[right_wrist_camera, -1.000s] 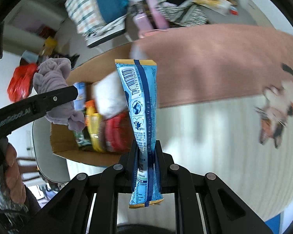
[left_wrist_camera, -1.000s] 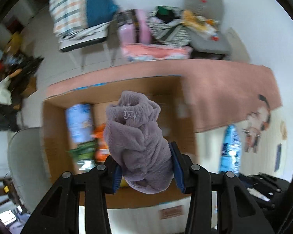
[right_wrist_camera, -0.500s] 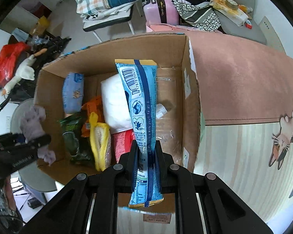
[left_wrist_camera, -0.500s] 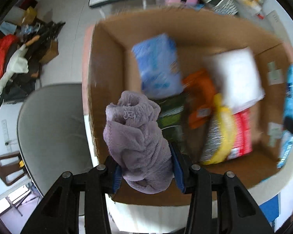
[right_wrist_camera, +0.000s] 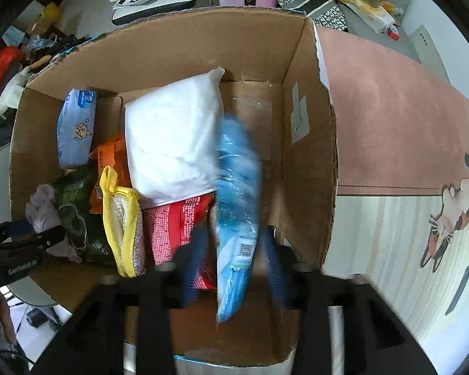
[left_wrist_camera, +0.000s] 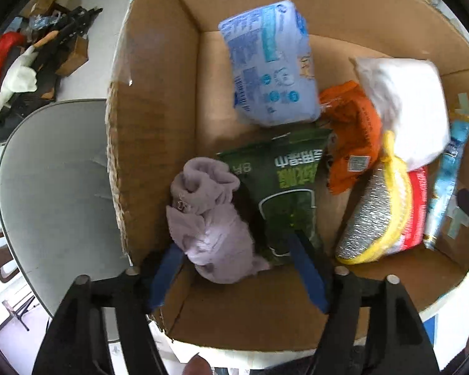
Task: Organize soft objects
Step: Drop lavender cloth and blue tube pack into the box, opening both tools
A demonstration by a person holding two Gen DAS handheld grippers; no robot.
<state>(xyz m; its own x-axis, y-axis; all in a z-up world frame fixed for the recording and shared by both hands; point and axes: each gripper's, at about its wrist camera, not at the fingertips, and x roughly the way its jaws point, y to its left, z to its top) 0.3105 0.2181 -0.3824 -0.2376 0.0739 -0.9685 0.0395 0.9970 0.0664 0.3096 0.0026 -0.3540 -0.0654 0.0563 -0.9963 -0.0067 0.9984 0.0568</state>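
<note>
A brown cardboard box (left_wrist_camera: 153, 118) holds soft packs. My left gripper (left_wrist_camera: 234, 250) is open over its near-left corner; the purple fuzzy cloth (left_wrist_camera: 209, 215) lies loose between the spread fingers beside a green pack (left_wrist_camera: 290, 187). My right gripper (right_wrist_camera: 234, 243) is open over the box's right side (right_wrist_camera: 306, 143); the blue pouch (right_wrist_camera: 237, 212) is blurred and free between its fingers. The pouch also shows in the left wrist view (left_wrist_camera: 447, 181), the cloth in the right wrist view (right_wrist_camera: 43, 212).
In the box lie a blue wipes pack (left_wrist_camera: 269, 62), white pillow pack (right_wrist_camera: 172, 137), orange bag (left_wrist_camera: 353, 131), yellow-and-silver sponge (left_wrist_camera: 378, 212) and red pack (right_wrist_camera: 178, 222). A grey chair (left_wrist_camera: 53, 181) stands left of the box, a pink rug (right_wrist_camera: 390, 118) to its right.
Both grippers moved down into the box and opened. The purple cloth dropped into the near-left corner and the blue pouch is falling free at the right side.
</note>
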